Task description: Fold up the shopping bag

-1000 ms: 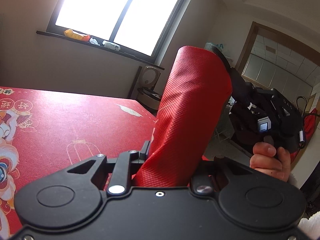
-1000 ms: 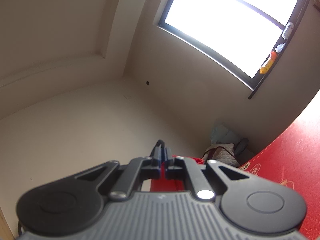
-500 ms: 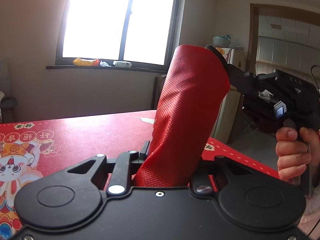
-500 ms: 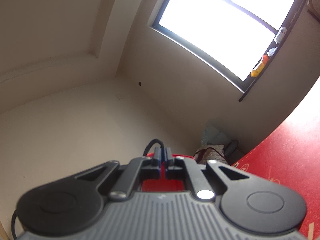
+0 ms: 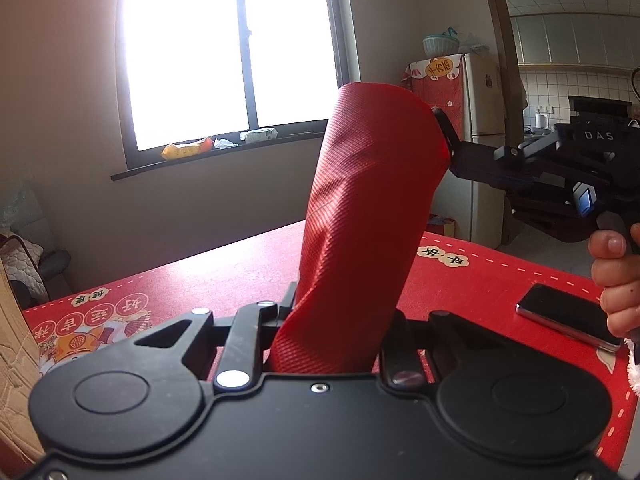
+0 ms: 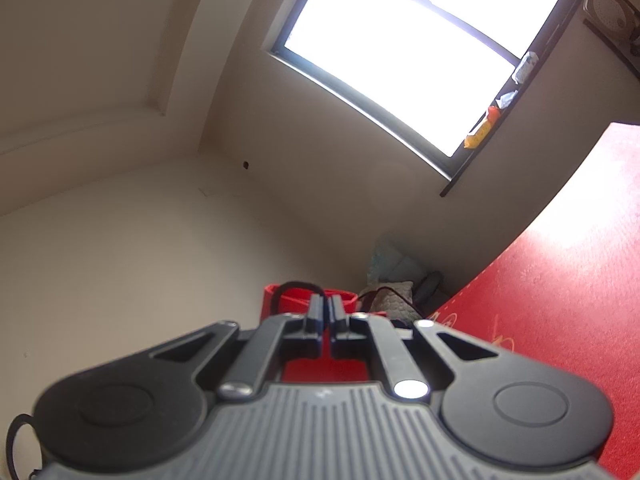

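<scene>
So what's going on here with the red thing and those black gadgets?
A person is folding a red shopping bag, holding it in the air above a red-covered table with two tools. The left hand-held gripper is clamped on the bag's lower end, and the right hand-held gripper pinches its top end from the side. The bag is already gathered into a narrow strip stretched between them. A phone lies on the table nearby.

The red woven-cloth shopping bag (image 5: 360, 216) shows a fine ribbed weave with a slight sheen. The black matt plastic left gripper (image 5: 332, 312) carries bright metal screw heads. The red printed tablecloth (image 5: 224, 276) looks smooth and faintly glossy; near its right edge lies a dark glossy phone (image 5: 568, 316). The right gripper (image 6: 326, 312) has a ribbed grey plastic body.
</scene>
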A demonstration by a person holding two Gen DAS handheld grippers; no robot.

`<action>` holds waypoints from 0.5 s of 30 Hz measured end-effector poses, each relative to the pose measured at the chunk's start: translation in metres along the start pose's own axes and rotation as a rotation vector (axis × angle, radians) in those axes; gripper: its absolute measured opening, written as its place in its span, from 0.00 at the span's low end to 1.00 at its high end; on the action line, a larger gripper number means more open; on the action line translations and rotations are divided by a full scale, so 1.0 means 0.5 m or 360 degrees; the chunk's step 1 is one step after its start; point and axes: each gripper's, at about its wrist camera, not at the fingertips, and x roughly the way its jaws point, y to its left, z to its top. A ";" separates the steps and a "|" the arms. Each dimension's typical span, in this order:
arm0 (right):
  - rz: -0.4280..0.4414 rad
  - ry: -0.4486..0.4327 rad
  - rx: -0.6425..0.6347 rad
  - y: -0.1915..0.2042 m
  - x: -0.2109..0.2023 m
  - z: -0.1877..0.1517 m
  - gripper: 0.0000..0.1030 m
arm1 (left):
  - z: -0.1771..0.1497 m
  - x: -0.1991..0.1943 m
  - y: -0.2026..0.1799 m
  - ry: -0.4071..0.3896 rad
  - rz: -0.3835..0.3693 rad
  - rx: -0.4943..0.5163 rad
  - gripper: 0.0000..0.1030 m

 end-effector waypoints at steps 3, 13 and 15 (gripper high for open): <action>-0.0007 -0.0016 0.0006 -0.005 -0.011 -0.003 0.04 | -0.002 -0.001 -0.008 0.0004 0.0013 0.0037 0.19; -0.0077 -0.0110 -0.0075 0.008 -0.077 -0.002 0.04 | -0.011 -0.005 -0.030 -0.0003 0.0045 0.0102 0.19; -0.0154 -0.0079 -0.0178 0.020 -0.093 -0.006 0.04 | -0.016 -0.006 -0.030 -0.0013 0.0083 0.0141 0.19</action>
